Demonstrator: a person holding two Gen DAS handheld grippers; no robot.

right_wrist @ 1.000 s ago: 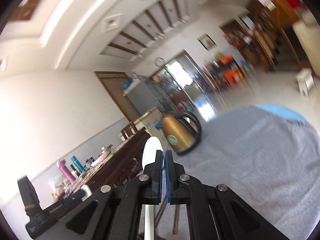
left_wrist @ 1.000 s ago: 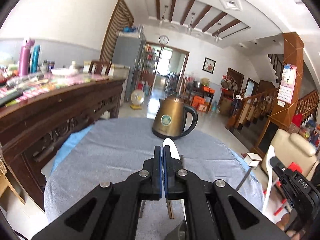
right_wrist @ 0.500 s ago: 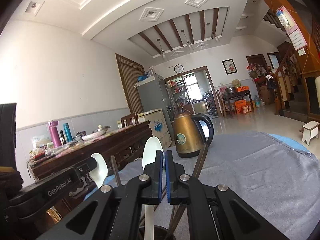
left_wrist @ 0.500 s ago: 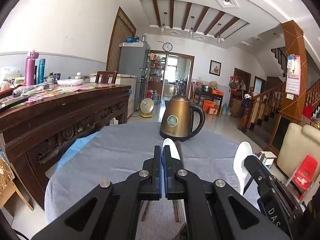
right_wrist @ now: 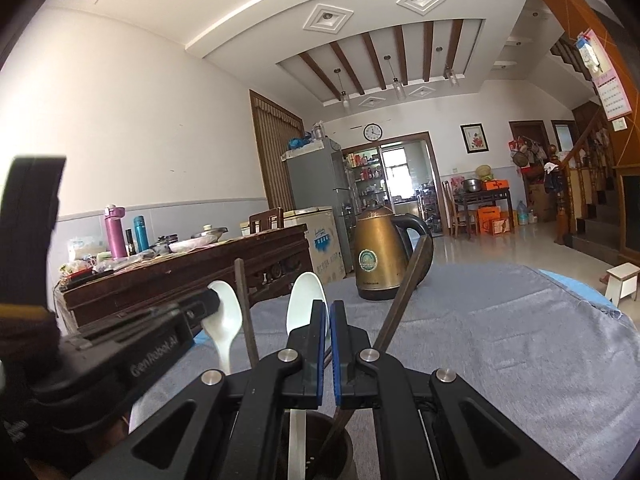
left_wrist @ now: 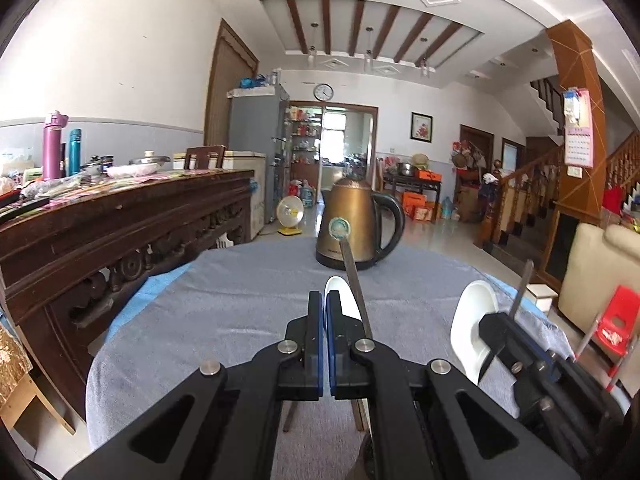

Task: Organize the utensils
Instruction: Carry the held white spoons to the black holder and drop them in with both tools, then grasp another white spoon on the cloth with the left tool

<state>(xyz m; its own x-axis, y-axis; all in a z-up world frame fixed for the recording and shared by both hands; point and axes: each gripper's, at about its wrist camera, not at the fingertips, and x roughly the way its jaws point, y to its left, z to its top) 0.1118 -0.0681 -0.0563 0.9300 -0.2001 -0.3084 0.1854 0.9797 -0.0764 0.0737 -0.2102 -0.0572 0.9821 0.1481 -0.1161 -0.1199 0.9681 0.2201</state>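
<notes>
My left gripper [left_wrist: 324,304] is shut on a white spoon [left_wrist: 340,298] that stands upright, with a dark chopstick [left_wrist: 354,284] beside it. My right gripper [right_wrist: 329,314] is shut on a second white spoon [right_wrist: 303,300], whose handle reaches down into a dark utensil holder [right_wrist: 320,452] below the fingers. Another dark chopstick [right_wrist: 404,292] leans out of that holder. The right gripper also shows in the left wrist view [left_wrist: 494,328] with its spoon [left_wrist: 472,320]. The left gripper with its spoon [right_wrist: 224,320] shows at the left of the right wrist view.
A bronze electric kettle [left_wrist: 356,224] stands at the far side of the round table, which is covered by a grey cloth [left_wrist: 224,308]. A dark wooden sideboard [left_wrist: 120,232] with bottles and dishes runs along the left. A cream armchair [left_wrist: 600,272] stands at the right.
Both grippers have levelled out and come closer side by side, each still holding its spoon. The right gripper swung from a tilted pose to upright above the holder.
</notes>
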